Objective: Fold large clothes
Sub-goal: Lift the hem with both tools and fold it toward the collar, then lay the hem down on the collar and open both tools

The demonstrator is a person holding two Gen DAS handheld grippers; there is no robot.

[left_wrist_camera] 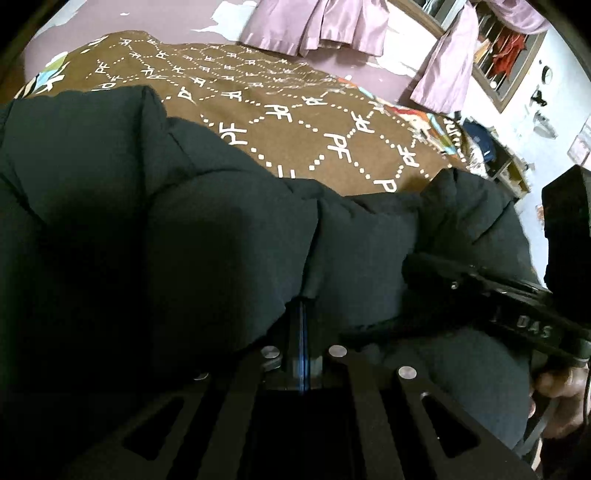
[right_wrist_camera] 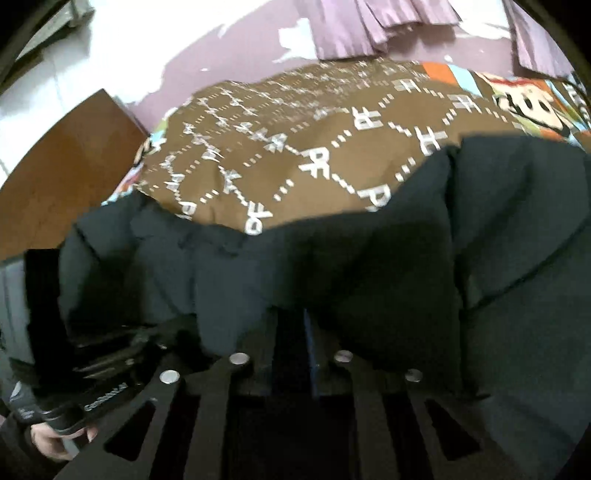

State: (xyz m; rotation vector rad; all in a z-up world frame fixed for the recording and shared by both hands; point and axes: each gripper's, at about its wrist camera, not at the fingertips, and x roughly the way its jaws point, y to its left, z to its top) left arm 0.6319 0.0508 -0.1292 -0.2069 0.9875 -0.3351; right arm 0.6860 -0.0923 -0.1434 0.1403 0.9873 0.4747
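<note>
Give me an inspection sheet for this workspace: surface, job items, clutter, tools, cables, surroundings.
Surface: bed under a brown bedspread with white dotted lettering and cartoon-print edges.
Job's things: one dark puffy jacket, bunched up in front of both cameras and covering the near part of the bedspread.
Clutter: nothing seen on the bedspread besides the jacket.
Tools: left tool shut on a jacket fold; right tool shut on the jacket's near edge. Each shows at the side of the other's view.
Cables: a thin dark cord near the hand at the right edge, unclear.
Surroundings: purple curtains, barred window, wooden panel, peeling purple wall.
</note>
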